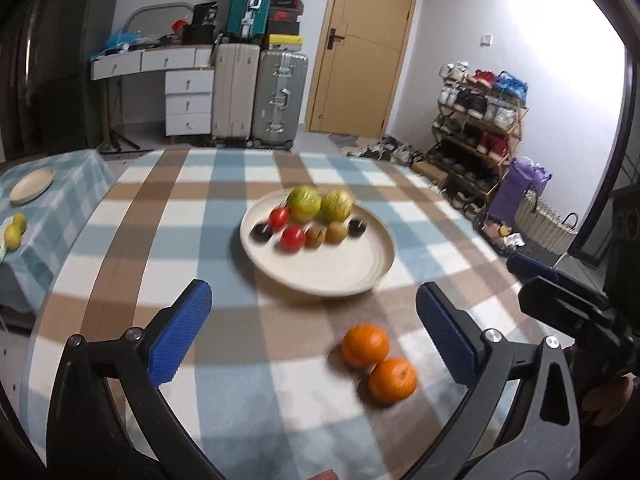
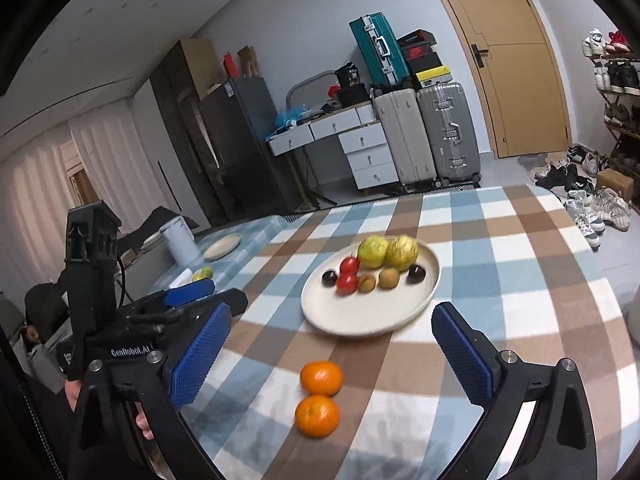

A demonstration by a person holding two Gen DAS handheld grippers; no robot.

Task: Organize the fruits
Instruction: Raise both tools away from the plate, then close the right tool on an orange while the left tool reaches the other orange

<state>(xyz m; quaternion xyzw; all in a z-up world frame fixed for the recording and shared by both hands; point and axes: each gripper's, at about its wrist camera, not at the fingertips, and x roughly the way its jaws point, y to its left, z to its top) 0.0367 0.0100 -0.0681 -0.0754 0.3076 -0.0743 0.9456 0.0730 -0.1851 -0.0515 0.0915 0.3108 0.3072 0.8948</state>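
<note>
Done so far: your plate (image 1: pixel 320 280) just ahead of both claws already carries eight fruits: two yellow-green apples (image 1: pixel 305 203), two red fruits (image 1: pixel 293 238), two brown ones (image 1: pixel 335 233) and two dark plums (image 1: pixel 262 232).
Left to do: two oranges (image 1: pixel 365 345), touching each other, lie on the checked tabletop (image 1: pixel 160 216) short of the plate, so by my reckoning you are near the end.
Left claw (image 1: pixel 314 334): spread wide and empty; the oranges sit between its fingers, nearer the right one.
Right claw (image 2: pixel 332 350): spread wide, empty; oranges between its fingers, slightly left of centre.
</note>
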